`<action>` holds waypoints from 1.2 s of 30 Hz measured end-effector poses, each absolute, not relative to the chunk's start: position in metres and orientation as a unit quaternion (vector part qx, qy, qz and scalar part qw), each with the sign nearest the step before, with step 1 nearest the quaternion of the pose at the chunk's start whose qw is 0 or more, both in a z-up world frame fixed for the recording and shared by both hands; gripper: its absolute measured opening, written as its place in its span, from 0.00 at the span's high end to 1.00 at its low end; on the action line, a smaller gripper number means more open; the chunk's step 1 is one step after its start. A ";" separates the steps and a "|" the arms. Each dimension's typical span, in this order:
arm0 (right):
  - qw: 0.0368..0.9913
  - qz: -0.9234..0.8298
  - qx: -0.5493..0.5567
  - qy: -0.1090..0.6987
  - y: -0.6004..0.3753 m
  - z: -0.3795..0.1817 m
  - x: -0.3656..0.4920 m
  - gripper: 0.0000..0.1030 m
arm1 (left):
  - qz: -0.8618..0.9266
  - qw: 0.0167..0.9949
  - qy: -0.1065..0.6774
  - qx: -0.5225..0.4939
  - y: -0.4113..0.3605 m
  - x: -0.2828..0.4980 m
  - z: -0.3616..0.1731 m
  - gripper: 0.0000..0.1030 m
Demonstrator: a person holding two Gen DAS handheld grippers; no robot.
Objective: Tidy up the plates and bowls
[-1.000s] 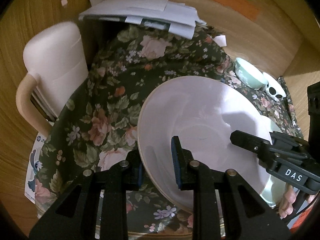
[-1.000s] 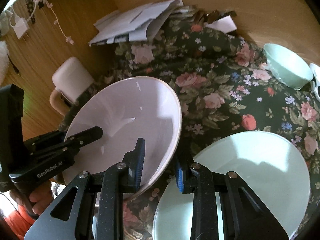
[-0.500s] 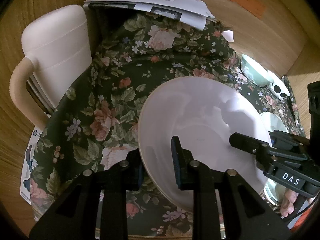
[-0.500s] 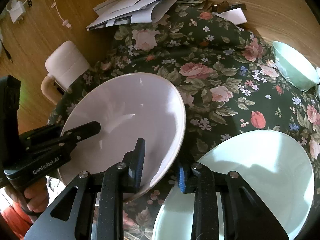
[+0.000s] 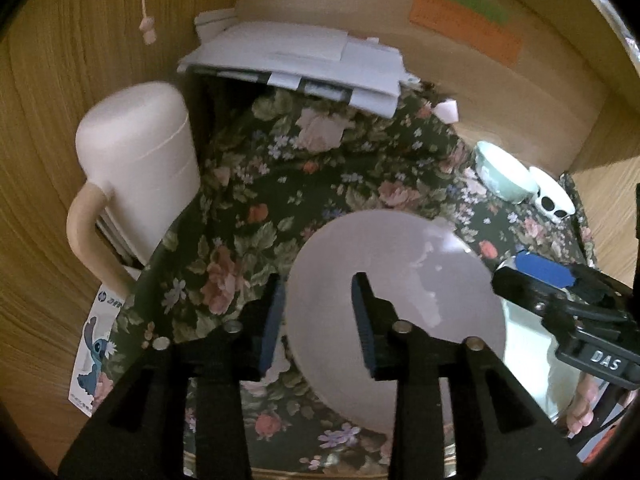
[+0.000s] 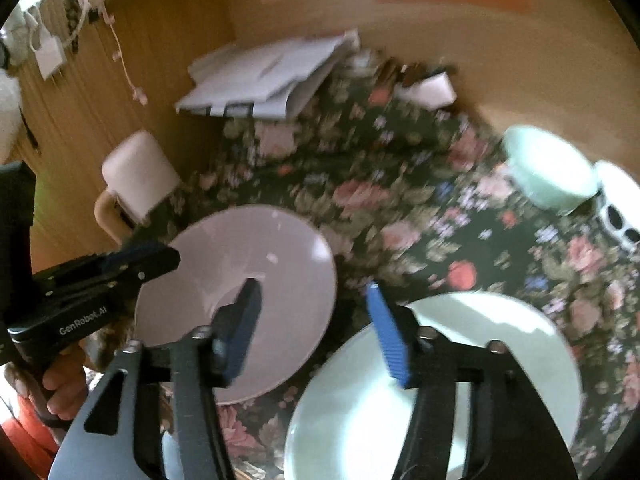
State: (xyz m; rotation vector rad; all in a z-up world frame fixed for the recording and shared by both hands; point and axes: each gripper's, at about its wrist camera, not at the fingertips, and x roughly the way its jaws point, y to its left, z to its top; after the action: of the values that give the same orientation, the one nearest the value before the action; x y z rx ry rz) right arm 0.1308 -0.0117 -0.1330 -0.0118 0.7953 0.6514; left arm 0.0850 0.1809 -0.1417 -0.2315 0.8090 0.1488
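Both the left gripper (image 5: 318,320) and right gripper (image 6: 314,330) have jaws released, straddling the pink plate (image 6: 256,280) rim (lying on the floral-clothed desk (image 6: 400,200)); withdraw level, avoid nudging

Glossy smooth ceramic white plate (image 5: 400,280) and pale green plate (image 6: 460,380) on printed floral cloth (image 5: 280,200); grainy wooden wall (image 5: 52,120); matt paper stack (image 5: 300,56)
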 end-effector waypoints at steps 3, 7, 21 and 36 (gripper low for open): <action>0.879 0.304 -0.003 0.367 -0.024 -0.124 0.130 0.41 | 0.067 0.915 0.382 -0.112 0.174 0.086 -0.134 0.59; 0.888 0.290 0.003 0.357 -0.043 -0.116 0.132 0.40 | 0.063 0.925 0.360 -0.105 0.164 0.087 -0.119 0.47; 0.920 0.204 0.034 0.333 -0.125 -0.097 0.172 0.32 | 0.018 0.938 0.340 -0.064 0.109 0.136 -0.082 0.38; 0.921 0.128 0.064 0.361 -0.178 -0.120 0.261 0.32 | -0.022 0.923 0.383 -0.033 0.057 0.232 -0.085 0.36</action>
State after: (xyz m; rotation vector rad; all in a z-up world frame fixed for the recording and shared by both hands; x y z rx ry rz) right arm 0.2612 -0.1779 -0.1202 0.1312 0.7422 0.2624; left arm 0.2323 0.0570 -0.0853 -0.0688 0.7857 -0.0447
